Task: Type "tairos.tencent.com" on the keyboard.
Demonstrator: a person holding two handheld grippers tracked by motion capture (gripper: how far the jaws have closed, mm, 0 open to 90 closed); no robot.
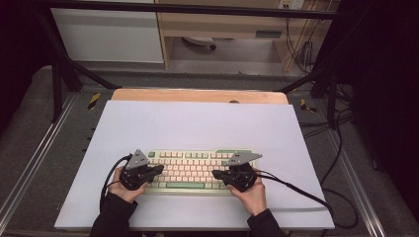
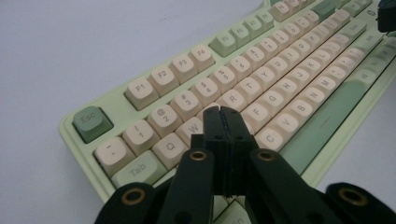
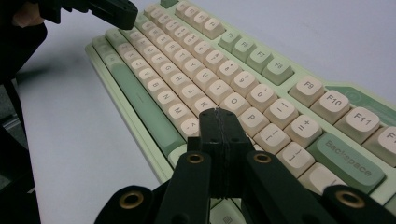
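Keyboard (image 1: 190,170): pale green case, cream keycaps, green mods; flat on white sheet, near front edge.
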